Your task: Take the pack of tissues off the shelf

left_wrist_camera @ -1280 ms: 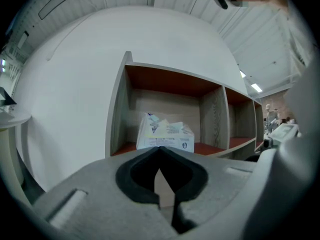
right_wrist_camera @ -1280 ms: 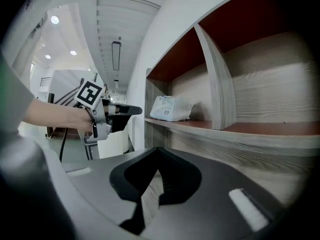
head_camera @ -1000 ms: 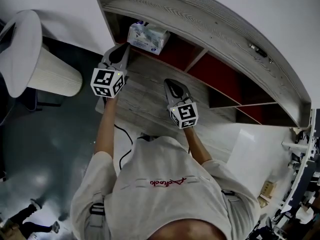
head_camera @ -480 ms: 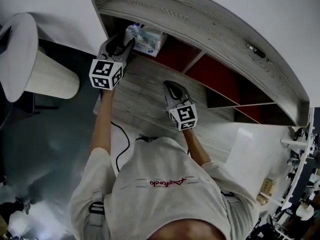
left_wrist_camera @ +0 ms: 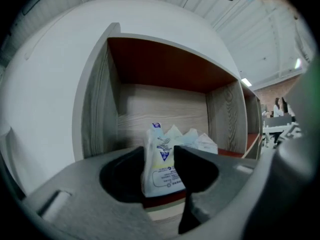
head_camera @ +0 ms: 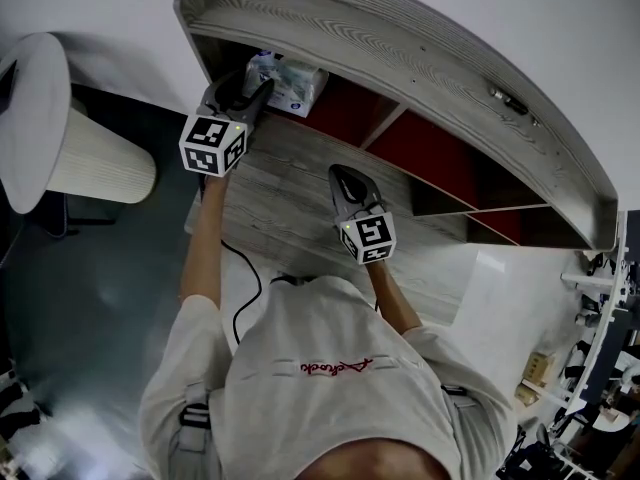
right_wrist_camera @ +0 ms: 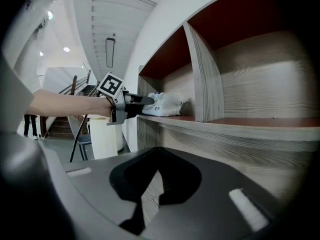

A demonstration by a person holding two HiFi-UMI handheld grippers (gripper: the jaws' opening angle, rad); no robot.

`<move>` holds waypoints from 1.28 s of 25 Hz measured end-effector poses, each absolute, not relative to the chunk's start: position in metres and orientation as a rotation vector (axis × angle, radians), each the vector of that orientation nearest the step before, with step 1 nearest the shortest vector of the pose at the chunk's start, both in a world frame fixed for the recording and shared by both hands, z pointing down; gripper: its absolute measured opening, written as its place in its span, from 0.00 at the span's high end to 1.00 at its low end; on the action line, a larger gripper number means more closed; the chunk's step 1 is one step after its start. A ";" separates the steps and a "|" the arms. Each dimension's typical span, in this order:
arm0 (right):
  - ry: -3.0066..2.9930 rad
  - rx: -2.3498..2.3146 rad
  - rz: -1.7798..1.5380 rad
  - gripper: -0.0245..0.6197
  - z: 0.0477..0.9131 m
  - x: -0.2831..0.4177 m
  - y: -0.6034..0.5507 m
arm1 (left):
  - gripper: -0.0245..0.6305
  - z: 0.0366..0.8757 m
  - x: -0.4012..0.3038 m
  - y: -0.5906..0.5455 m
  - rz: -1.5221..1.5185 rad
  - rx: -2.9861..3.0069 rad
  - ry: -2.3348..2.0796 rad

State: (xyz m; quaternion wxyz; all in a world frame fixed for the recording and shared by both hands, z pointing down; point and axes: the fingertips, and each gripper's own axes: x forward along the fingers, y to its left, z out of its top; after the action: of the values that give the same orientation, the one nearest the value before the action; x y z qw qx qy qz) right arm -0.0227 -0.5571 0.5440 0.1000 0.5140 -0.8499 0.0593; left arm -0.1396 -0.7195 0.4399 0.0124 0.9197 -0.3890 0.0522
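Observation:
The pack of tissues (head_camera: 288,80), white with blue print, lies in the leftmost compartment of the wood-grain shelf (head_camera: 420,43). My left gripper (head_camera: 245,96) reaches level into that compartment. In the left gripper view the near end of the pack of tissues (left_wrist_camera: 162,171) stands between the jaws of my left gripper (left_wrist_camera: 159,154). Those jaws have just been opening and do not press on it. My right gripper (head_camera: 348,180) hovers shut and empty over the lower shelf board, apart from the pack. The right gripper view shows my right gripper (right_wrist_camera: 156,156), the left gripper (right_wrist_camera: 134,100) and the pack of tissues (right_wrist_camera: 167,103).
A white cylindrical bin (head_camera: 75,143) stands on the floor left of the shelf. A black cable (head_camera: 246,268) runs along the floor by the person. Upright dividers (right_wrist_camera: 205,79) split the shelf into red-backed compartments (head_camera: 440,153). White furniture (head_camera: 500,308) stands at lower right.
My left gripper has moved forward into the compartment, and its jaws went from shut to spread around the end of the pack. The right gripper has stayed in place.

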 end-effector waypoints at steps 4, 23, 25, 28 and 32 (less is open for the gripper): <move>-2.509 1.523 0.173 0.95 0.544 -0.022 -0.557 | 0.84 0.446 -0.139 -0.717 0.227 2.883 -1.244; -2.561 1.505 0.147 0.95 0.533 -0.019 -0.542 | 0.94 0.428 -0.165 -0.677 0.115 2.848 -1.425; -2.580 1.490 0.139 0.95 0.530 -0.021 -0.538 | 0.94 0.425 -0.170 -0.667 0.112 2.843 -1.454; -2.619 1.456 0.132 0.95 0.527 -0.024 -0.529 | 0.94 0.422 -0.177 -0.650 0.094 2.822 -1.492; -2.665 1.409 0.121 0.95 0.523 -0.028 -0.515 | 0.94 0.421 -0.186 -0.622 0.096 2.791 -1.553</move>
State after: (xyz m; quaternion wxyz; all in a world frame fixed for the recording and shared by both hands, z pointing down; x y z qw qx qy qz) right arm -0.0283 -0.5146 0.5229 0.0620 0.4661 -0.8816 0.0401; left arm -0.1859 -0.6217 0.4206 -0.0269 0.8731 -0.4859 0.0299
